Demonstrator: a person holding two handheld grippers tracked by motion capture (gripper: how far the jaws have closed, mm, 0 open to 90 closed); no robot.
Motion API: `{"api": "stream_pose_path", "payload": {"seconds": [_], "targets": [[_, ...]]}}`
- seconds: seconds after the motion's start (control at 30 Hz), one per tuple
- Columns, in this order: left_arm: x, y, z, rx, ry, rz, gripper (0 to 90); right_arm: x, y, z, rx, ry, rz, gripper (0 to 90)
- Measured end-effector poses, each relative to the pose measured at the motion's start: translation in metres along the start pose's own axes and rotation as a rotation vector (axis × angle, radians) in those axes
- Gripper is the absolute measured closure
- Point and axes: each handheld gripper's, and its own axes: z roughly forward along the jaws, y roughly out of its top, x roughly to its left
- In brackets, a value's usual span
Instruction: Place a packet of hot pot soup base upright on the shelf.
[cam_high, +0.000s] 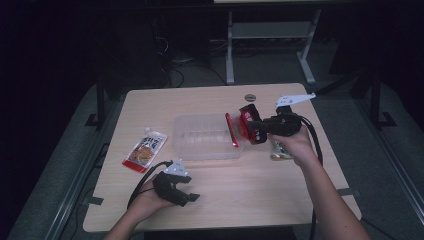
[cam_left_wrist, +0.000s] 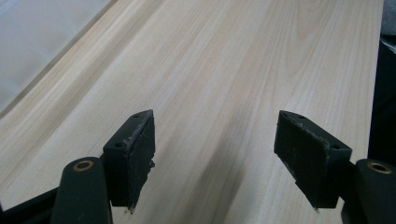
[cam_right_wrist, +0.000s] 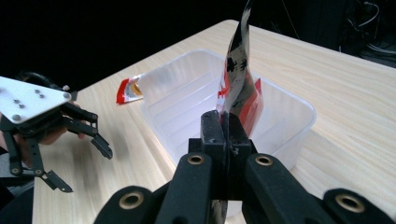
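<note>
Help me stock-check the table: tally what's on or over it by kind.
Snack pouches: 3, namely one lying left of the tub, one red held in the right claw, one partly hidden under the right hand.
Clear plastic tubs: 1.
Total: 4.

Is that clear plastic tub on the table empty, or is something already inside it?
Empty. The clear tub shows only its bare ribbed floor; the red packet hangs above it, pinched in the right gripper.

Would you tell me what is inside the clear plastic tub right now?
The clear tub looks empty; the red packet hangs above it, pinched by the right gripper, covering part of the far wall.
</note>
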Motion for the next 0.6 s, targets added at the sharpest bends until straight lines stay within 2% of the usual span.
{"api": "stream_pose_path", "payload": {"seconds": [0.23,0.27,0.6], "targets": [[-0.001,0.000,0.001,-0.001,-0.008,-0.016,28.8,-0.003,-0.006,0.007,0.020,-0.008,0.007,90.0],[-0.001,0.000,0.001,-0.001,-0.004,-0.008,28.8,-0.004,-0.007,0.008,0.021,-0.007,0.014,90.0],[-0.002,0.000,0.002,-0.002,-0.006,-0.010,28.8,-0.007,-0.011,0.016,0.029,-0.008,0.020,90.0]]}}
